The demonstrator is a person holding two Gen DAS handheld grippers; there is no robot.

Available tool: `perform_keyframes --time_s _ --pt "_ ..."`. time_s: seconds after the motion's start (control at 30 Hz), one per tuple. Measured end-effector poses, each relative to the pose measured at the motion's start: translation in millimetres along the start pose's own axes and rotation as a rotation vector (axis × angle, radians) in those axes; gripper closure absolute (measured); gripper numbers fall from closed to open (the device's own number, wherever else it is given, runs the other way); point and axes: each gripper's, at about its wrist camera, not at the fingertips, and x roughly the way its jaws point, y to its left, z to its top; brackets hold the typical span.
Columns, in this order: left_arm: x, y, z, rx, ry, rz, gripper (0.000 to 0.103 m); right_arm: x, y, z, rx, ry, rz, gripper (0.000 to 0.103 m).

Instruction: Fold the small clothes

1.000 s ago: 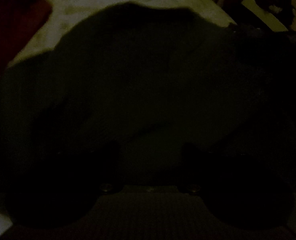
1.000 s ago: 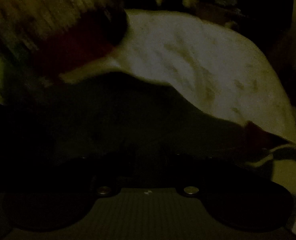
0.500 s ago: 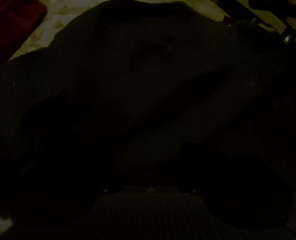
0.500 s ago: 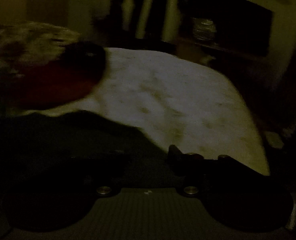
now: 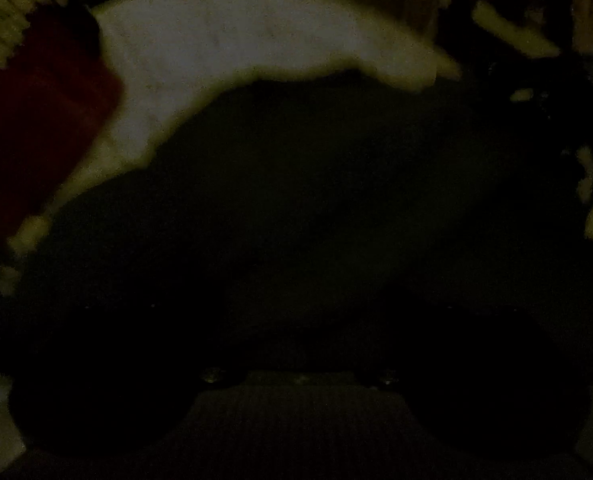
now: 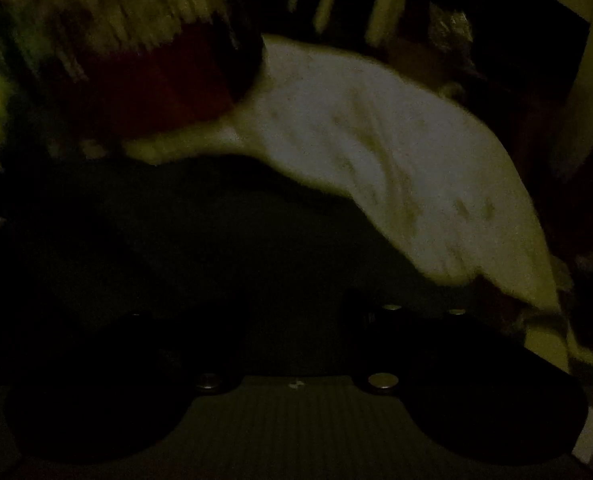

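The scene is very dark and blurred. A dark garment (image 5: 316,200) lies spread on a pale patterned bed sheet (image 5: 224,44) and fills most of the left wrist view. It also shows in the right wrist view (image 6: 216,240), across the lower left. My left gripper (image 5: 300,320) is low over the garment; its fingers are lost in the dark. My right gripper (image 6: 296,312) is at the garment's near edge, with the right finger (image 6: 392,312) faintly visible and cloth-dark space between the fingers.
A red cloth or pillow (image 5: 36,128) lies at the left of the bed, also in the right wrist view (image 6: 156,92). The sheet (image 6: 396,168) stretches right to the bed's edge. Dark furniture (image 6: 496,20) stands beyond.
Both cameras have shifted with motion blur. The left view pulled back, showing more sheet beyond the garment. The right view tilted down toward the garment again.
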Motion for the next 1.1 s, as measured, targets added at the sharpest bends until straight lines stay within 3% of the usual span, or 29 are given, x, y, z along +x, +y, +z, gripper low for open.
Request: perform_keyframes --time_s 0.07,0.13,0.27,0.33,0.43,0.6,0.67,0.83,0.9,0.93,0.97,1.0,1.1 --pt "-41 2 -3 -0.034 -0.102 0.042 0.000 -23 13 22 0.027 -0.054 0.101 0.001" --pt "-69 1 -16 -0.053 -0.149 0.047 0.000 -38 29 45 0.069 -0.081 0.219 0.000" --pt "-68 -10 -47 -0.024 -0.088 0.040 0.000 -28 72 94 0.143 -0.073 0.465 0.000" --pt "-54 -19 -63 -0.005 -0.059 0.058 0.000 -14 104 116 0.138 -0.058 0.541 0.000" --pt "-45 -16 -84 -0.048 -0.042 0.068 0.000 15 161 143 0.092 -0.014 0.557 0.000" --pt "-41 14 -114 -0.172 -0.058 -0.013 0.000 75 235 168 0.005 0.043 0.567 0.000" --pt "-42 18 -120 -0.170 -0.074 -0.035 0.000 103 265 176 -0.039 0.061 0.553 0.000" --pt "-32 11 -126 -0.103 -0.070 -0.012 0.000 144 313 181 -0.124 0.043 0.508 0.000" --pt "-30 9 -126 -0.087 -0.066 -0.006 0.000 157 324 177 -0.155 0.037 0.445 0.008" --pt "-30 9 -127 -0.087 -0.067 -0.008 0.000 161 327 176 -0.173 0.033 0.415 0.033" --pt "-30 10 -127 -0.089 -0.069 -0.012 0.000 164 328 175 -0.189 0.026 0.396 0.084" --pt "-30 11 -127 -0.091 -0.070 -0.015 0.000 163 325 175 -0.184 0.014 0.402 0.091" --pt "-28 12 -126 -0.095 -0.071 -0.019 0.000 141 294 182 -0.042 -0.062 0.445 0.091"
